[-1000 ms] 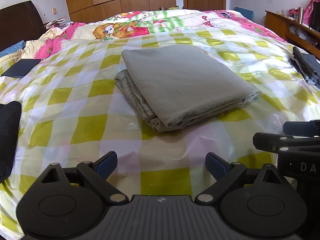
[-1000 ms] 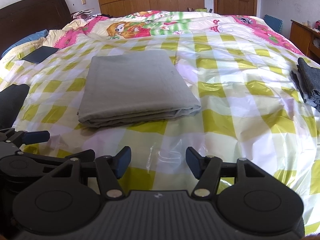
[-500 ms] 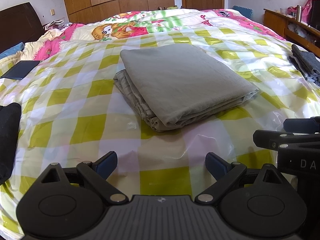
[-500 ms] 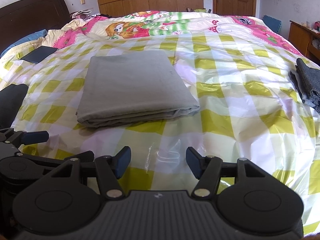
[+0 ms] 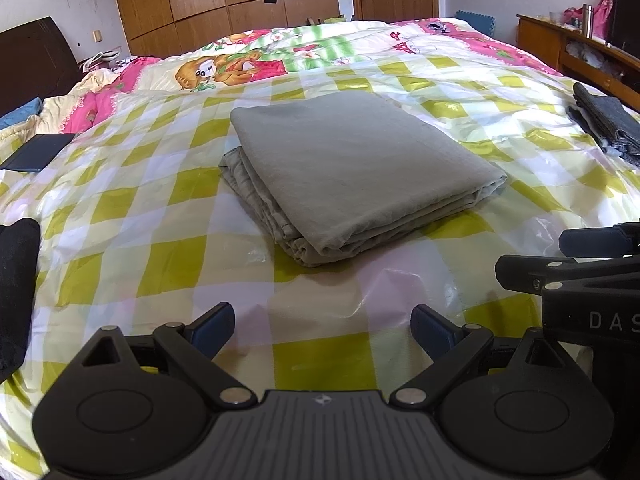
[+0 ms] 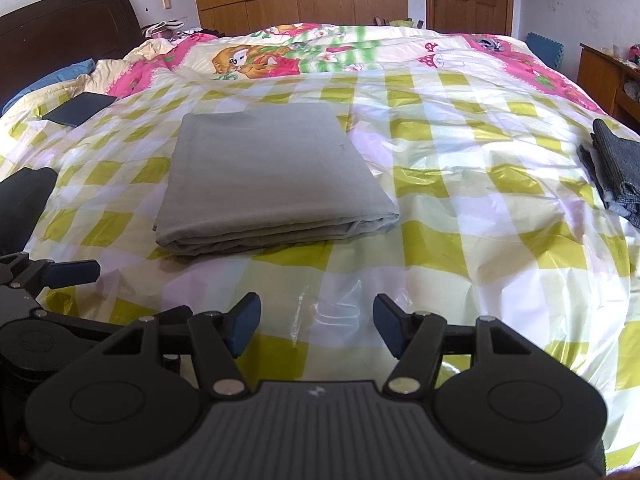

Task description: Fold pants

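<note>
pants look folded, both grippers wait

the grey pants (image 5: 352, 168) lie in a neat folded stack in the middle of the frame, on the checked bed (image 5: 120, 208). the left gripper (image 5: 322, 326) and right gripper (image 6: 316, 322) hang wide apart and hold nothing, low in the frame. the cloth looks soft, light and floppy. i would grab the thick folded edge near us.

dark garment (image 5: 16, 292): cut off by left edge, kind unclear | grey clothes (image 6: 616, 172): cut off at right edge | right claw (image 5: 592, 256): cut off at right edge, fingertips out of sight | far shelf items (image 5: 584, 20): too small to tell
</note>
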Demonstrator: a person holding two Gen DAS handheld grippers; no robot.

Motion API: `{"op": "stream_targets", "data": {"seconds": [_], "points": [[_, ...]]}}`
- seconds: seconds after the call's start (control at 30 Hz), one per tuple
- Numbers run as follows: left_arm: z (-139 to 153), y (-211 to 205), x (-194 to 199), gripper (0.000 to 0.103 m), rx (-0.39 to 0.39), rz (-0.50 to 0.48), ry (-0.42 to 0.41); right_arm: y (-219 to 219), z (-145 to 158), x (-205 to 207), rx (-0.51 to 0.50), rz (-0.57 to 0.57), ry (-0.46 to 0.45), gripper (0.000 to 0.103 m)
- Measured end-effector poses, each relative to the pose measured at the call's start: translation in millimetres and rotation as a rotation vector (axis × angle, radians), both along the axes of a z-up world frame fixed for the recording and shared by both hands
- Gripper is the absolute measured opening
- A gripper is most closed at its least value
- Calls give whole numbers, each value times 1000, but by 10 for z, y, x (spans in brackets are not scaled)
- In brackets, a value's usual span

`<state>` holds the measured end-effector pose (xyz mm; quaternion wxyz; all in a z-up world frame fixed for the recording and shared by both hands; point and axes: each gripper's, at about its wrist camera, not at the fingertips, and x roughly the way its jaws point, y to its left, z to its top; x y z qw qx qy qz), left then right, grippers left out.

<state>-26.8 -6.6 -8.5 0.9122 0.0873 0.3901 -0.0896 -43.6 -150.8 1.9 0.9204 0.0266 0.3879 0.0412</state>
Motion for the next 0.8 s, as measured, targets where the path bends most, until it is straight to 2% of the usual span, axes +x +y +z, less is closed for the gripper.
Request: {"op": "stream_targets", "data": {"seconds": [0.8], "points": [[-27, 93, 44, 103, 11, 51, 14, 14, -23, -1, -31, -19, 11, 64]]}}
